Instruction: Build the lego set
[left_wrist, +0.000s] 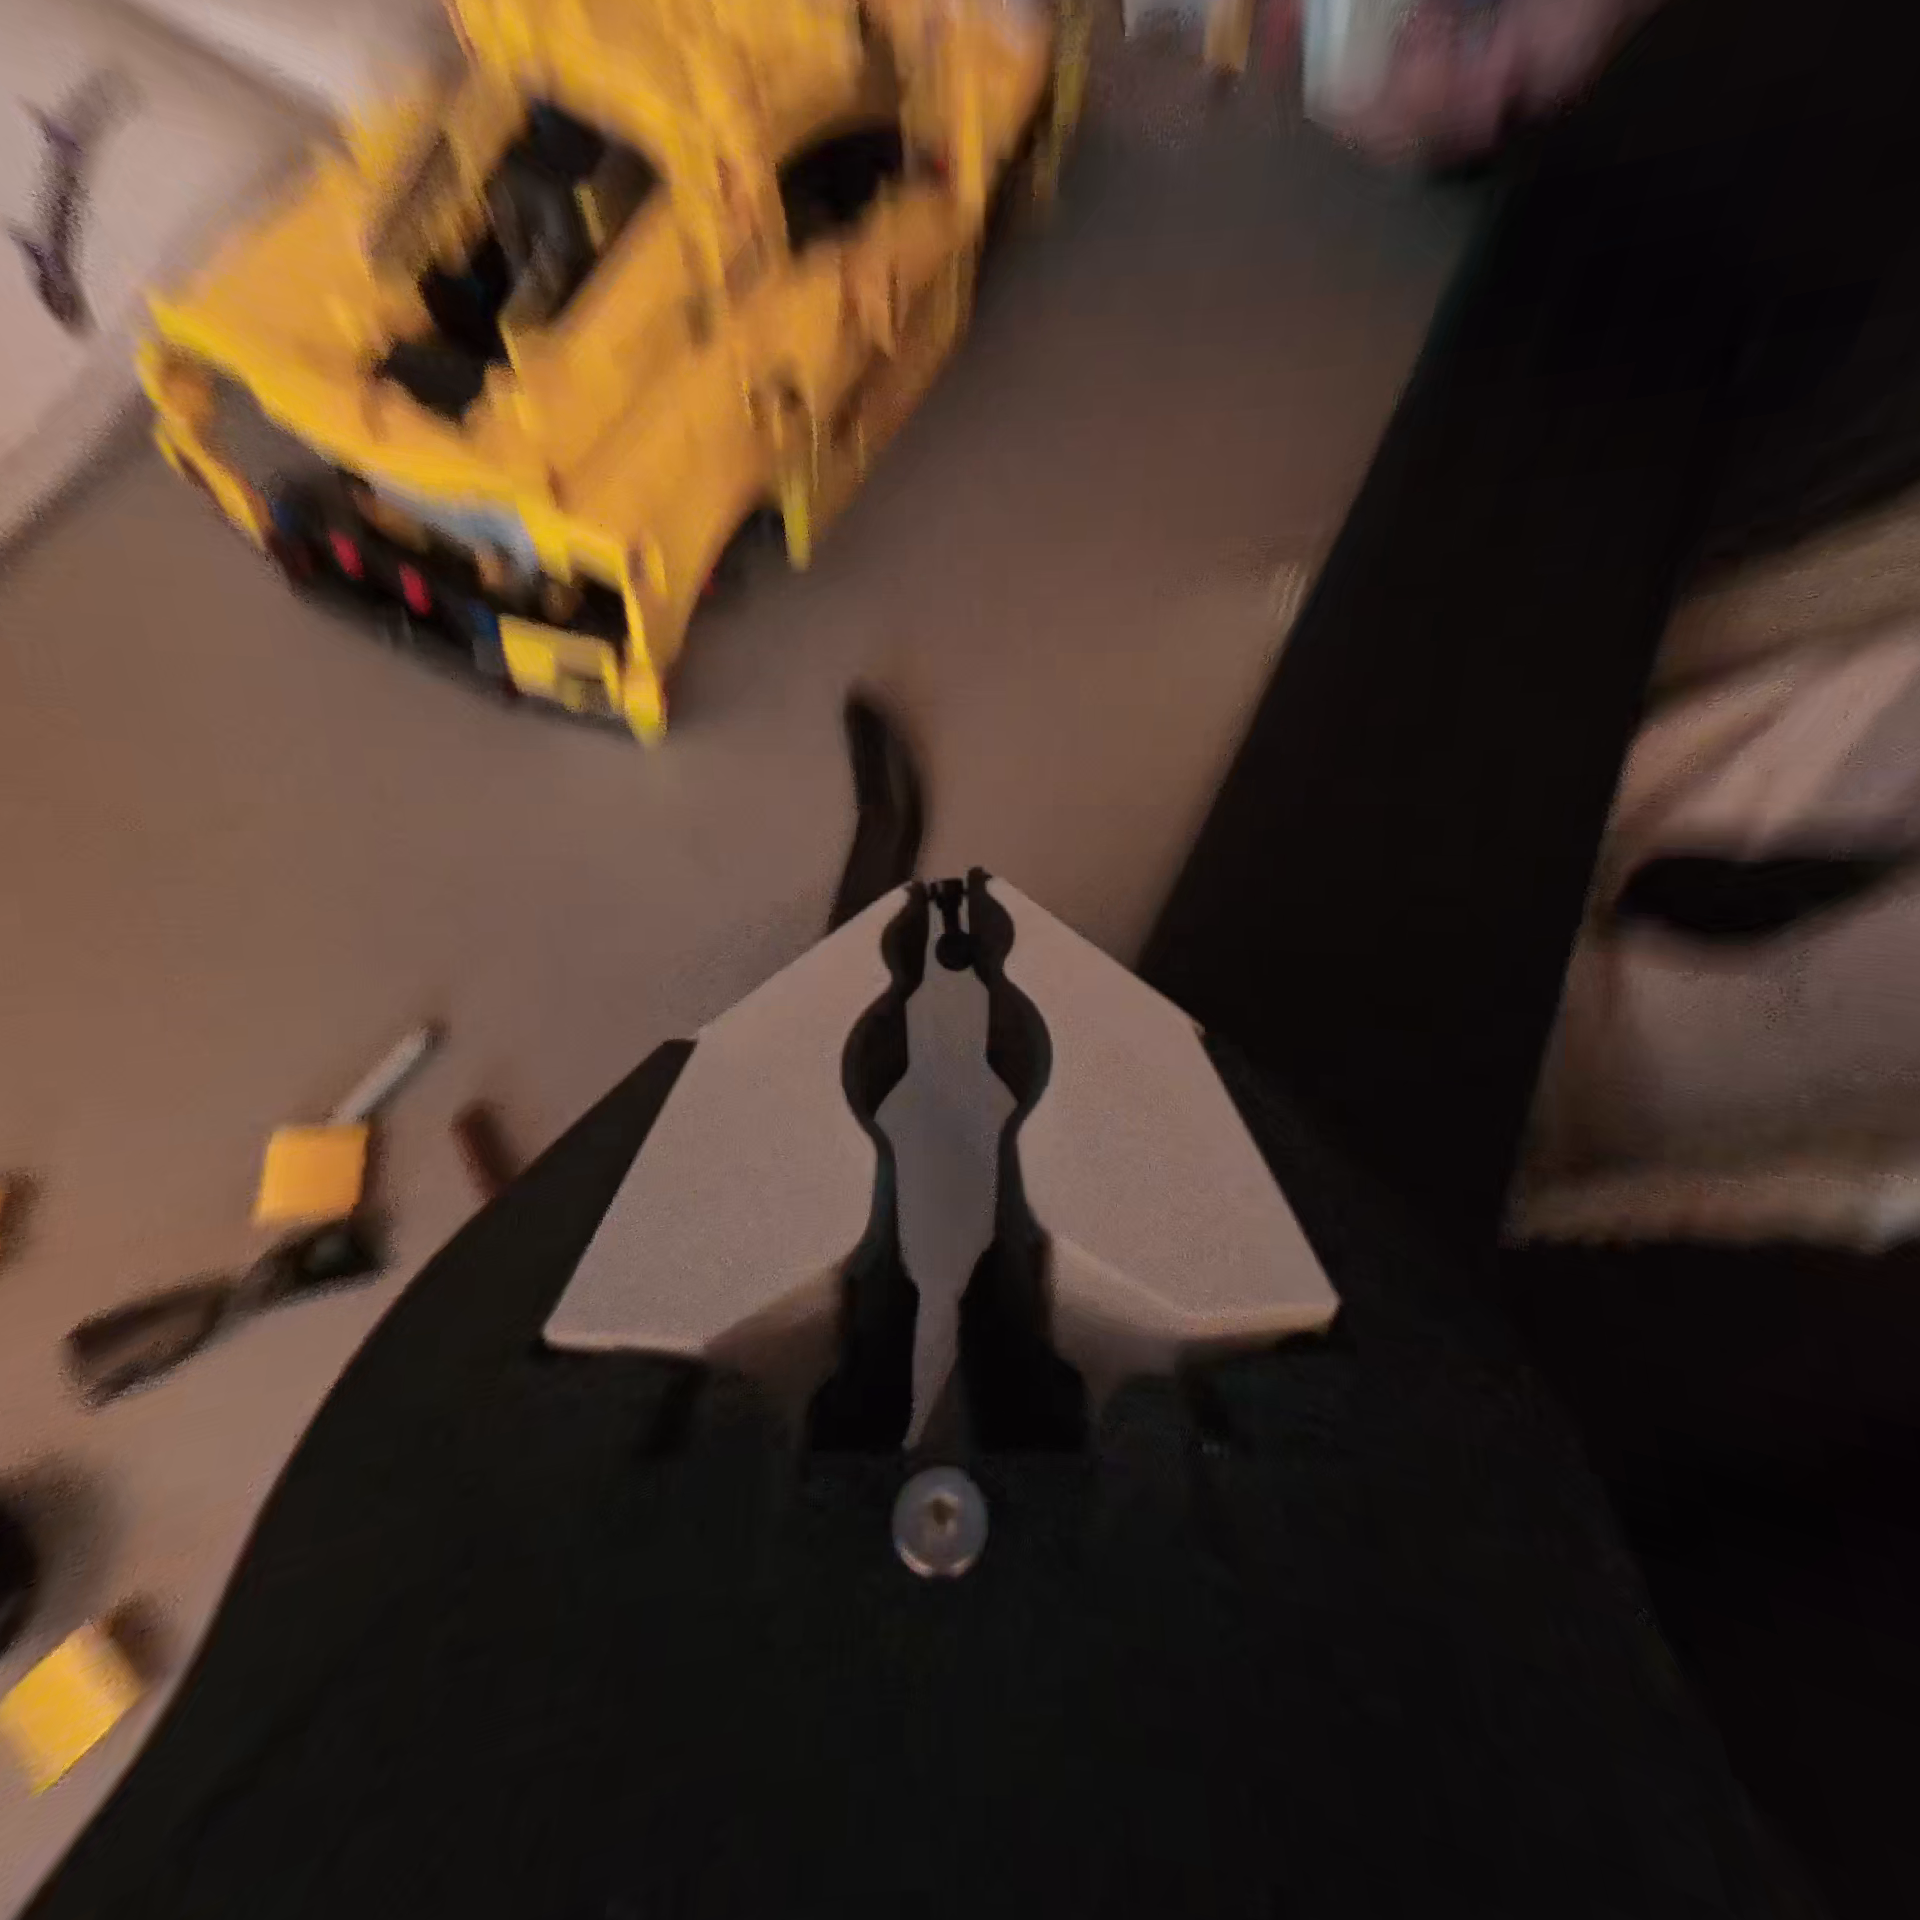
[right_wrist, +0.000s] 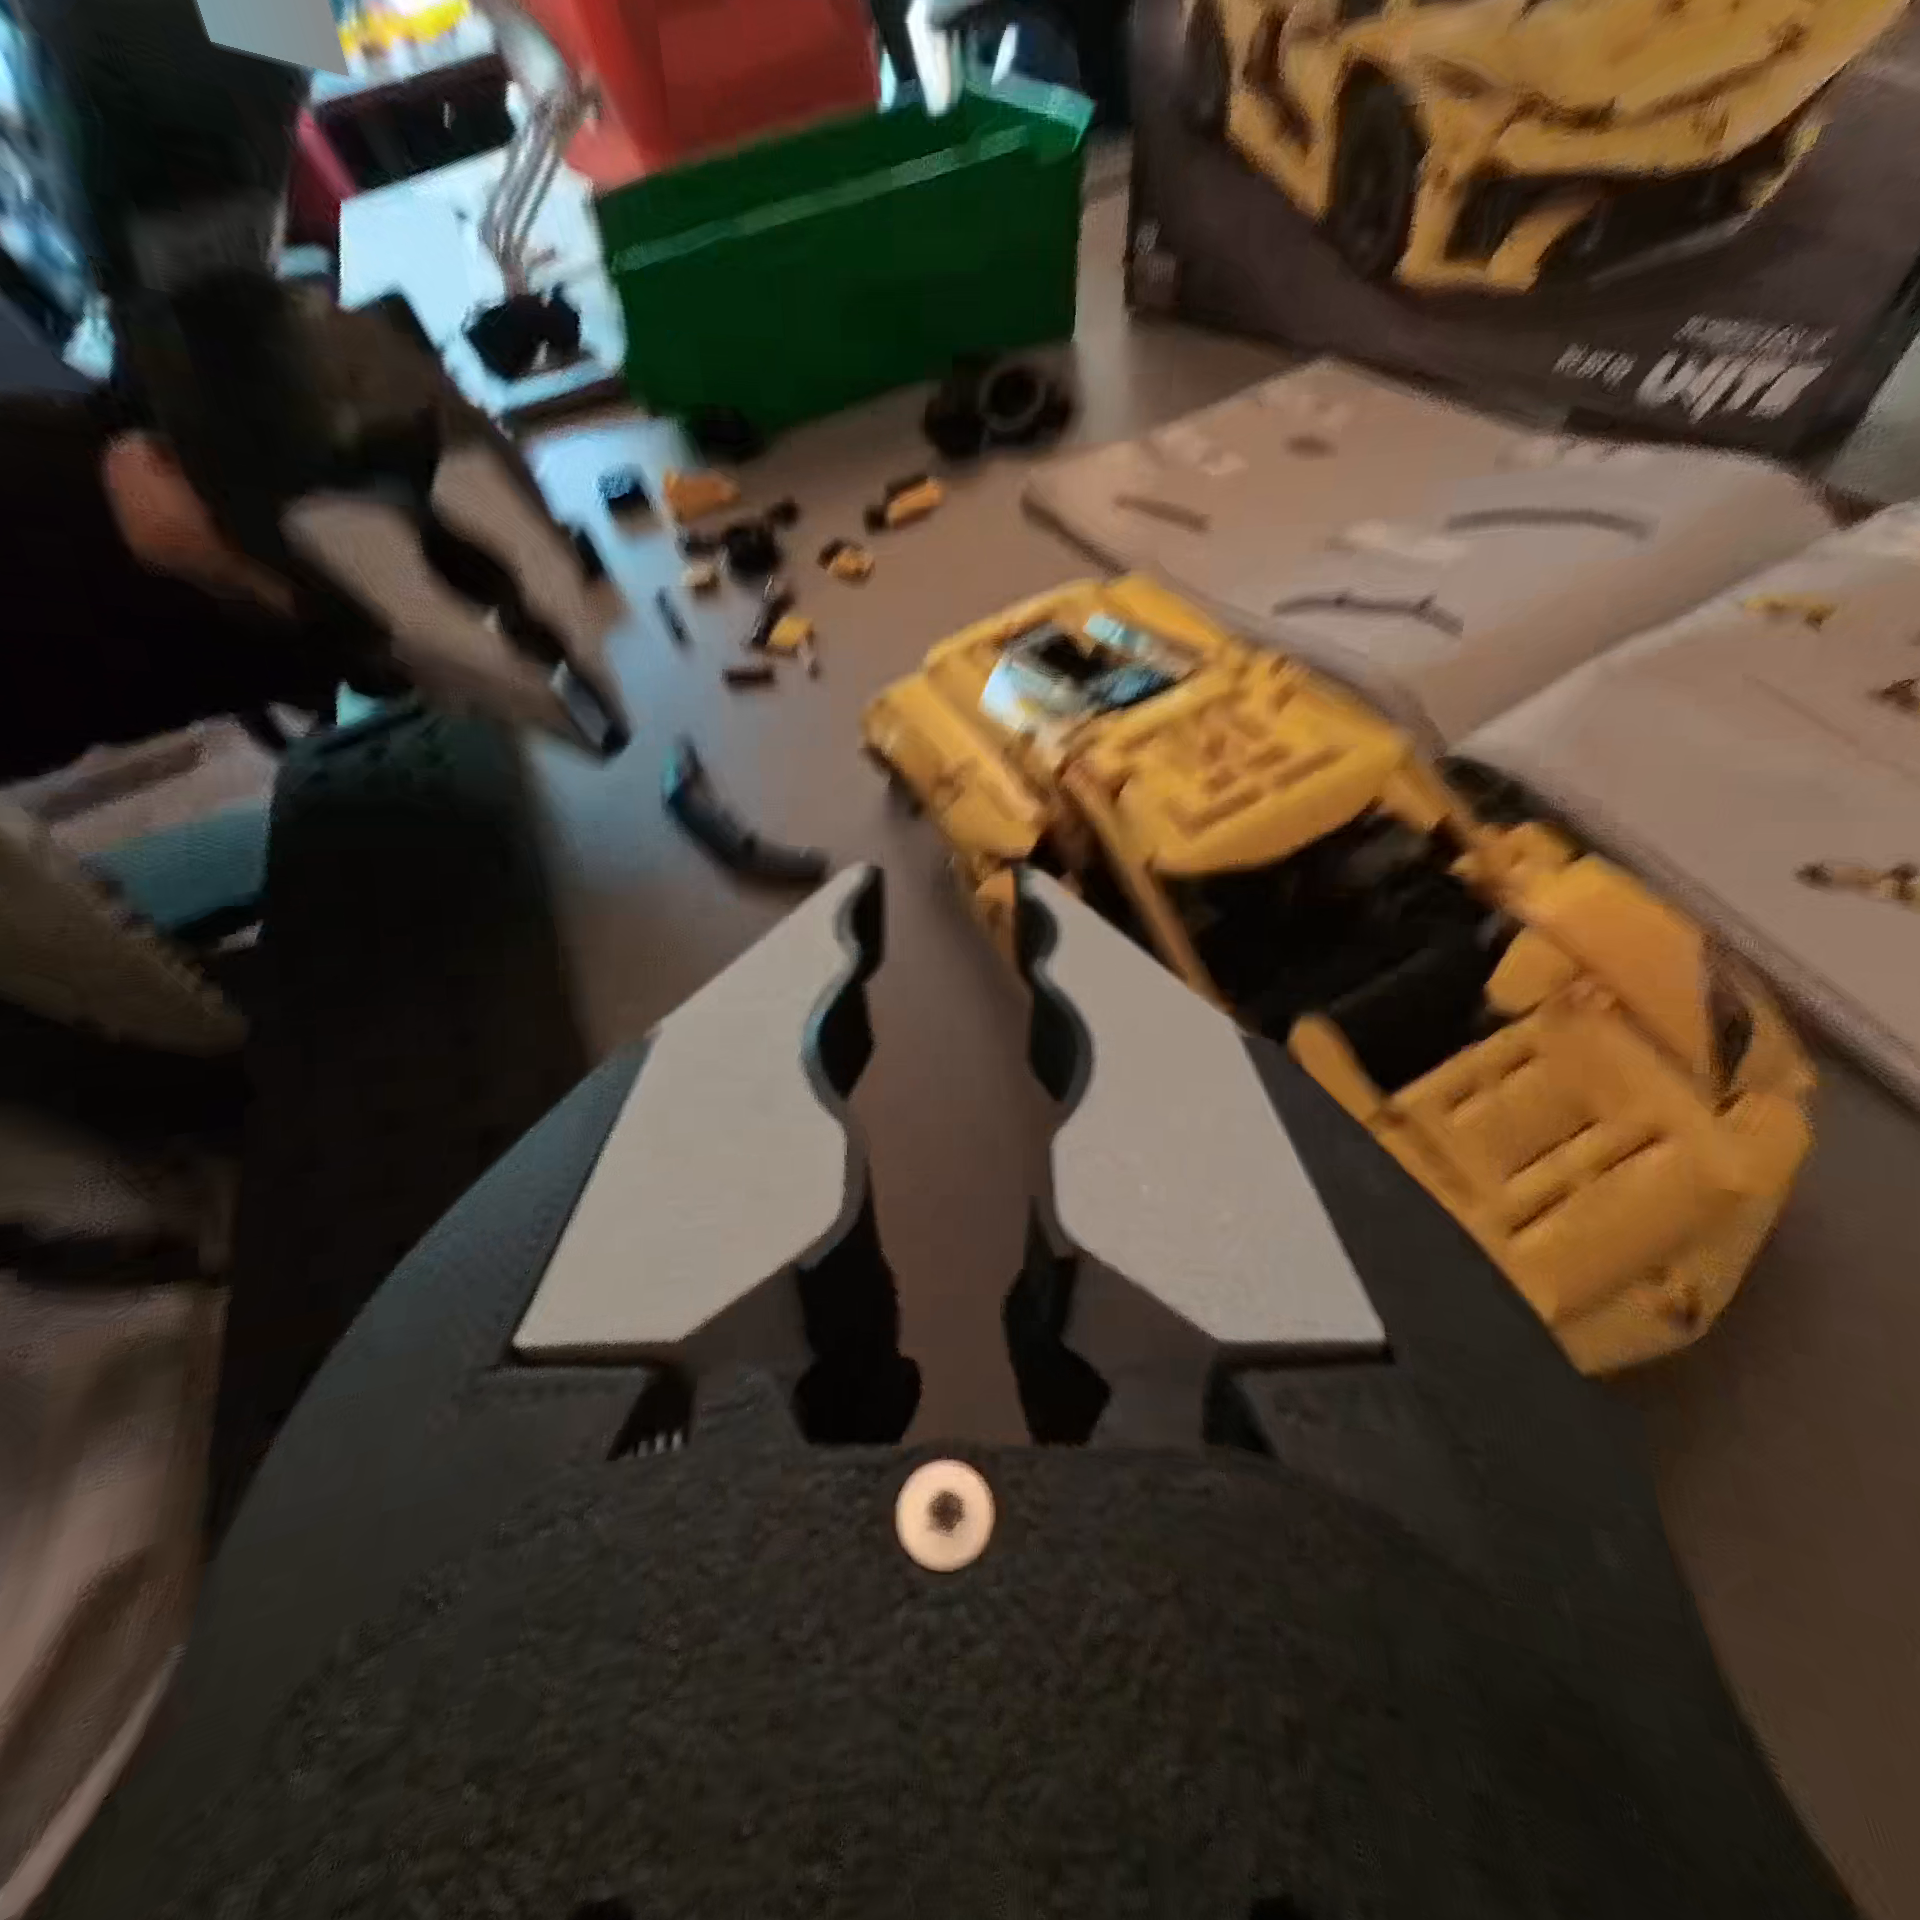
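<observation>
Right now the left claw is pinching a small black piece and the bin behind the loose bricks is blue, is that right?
Not quite: the bin is green, as the right wrist view shows. The left claw does pinch a small black piece.

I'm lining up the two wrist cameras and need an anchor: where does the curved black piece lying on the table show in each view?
Left wrist view: the curved black piece lies just beyond the left gripper, centre of frame.
Right wrist view: it lies centre-left, just beyond the right gripper.
Shared landmark: the yellow car model, upper left in the left wrist view, centre-right in the right.
</observation>
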